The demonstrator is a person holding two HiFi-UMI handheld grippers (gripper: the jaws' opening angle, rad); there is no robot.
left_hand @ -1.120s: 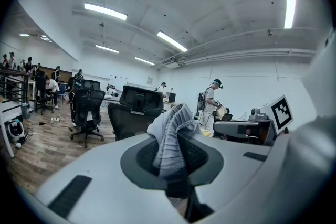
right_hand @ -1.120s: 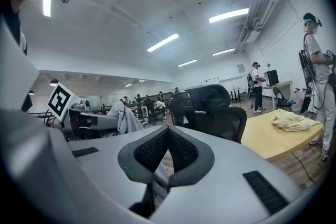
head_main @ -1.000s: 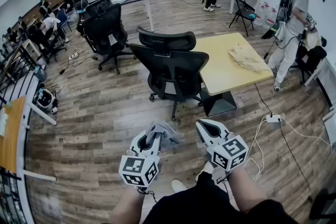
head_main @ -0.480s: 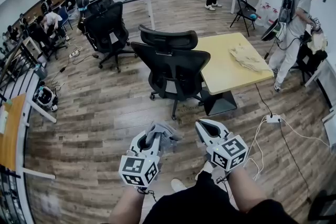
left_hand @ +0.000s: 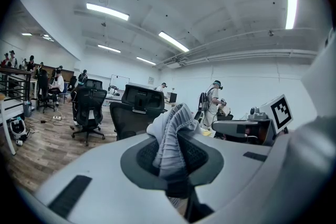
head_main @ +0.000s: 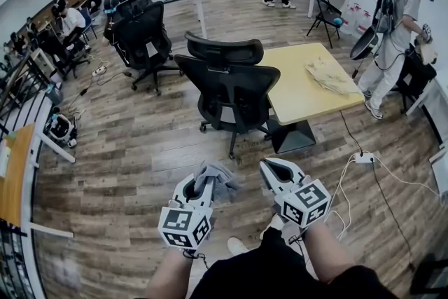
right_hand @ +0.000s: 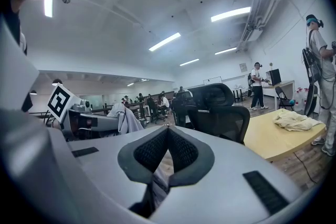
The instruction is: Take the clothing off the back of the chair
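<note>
- L gripper [head_main: 204, 185] is clamped on a bunch of grey clothing [head_main: 222, 182]. Its jaws are nearly together, w/ ribbed knit pinched between the pads.
- The garment is held low in front of the person, well apart from any chair. The loose end flops over the jaw tips.
- R gripper [head_main: 271, 170], just beside it, has its jaws meeting at the tips w/ nothing in them.
- The nearest black office chair [head_main: 231, 91] stands at the yellow table [head_main: 294, 108]. Its backrest & headrest are bare, so the garment looks already off it.
- Handling, as I judge it: soft, light, limp knit that won't break. It will droop and swing, could snag on a chair arm, and could slip out if only a thin edge is pinched.
- Best hold, prob.: a thick gathered fold or the ribbed hem, which is approx. what the L gripper has now. The R gripper could take a second bunch of the hanging part.
- Count: 2 grippers, 1 grey garment and 1 yellow table w/ 1 crumpled beige cloth [head_main: 329, 77] on it.
- Chairs: 2 black office chairs on the near floor, incl. a second black chair [head_main: 143, 38] farther back. Those at the far desks are too small to count.
</note>
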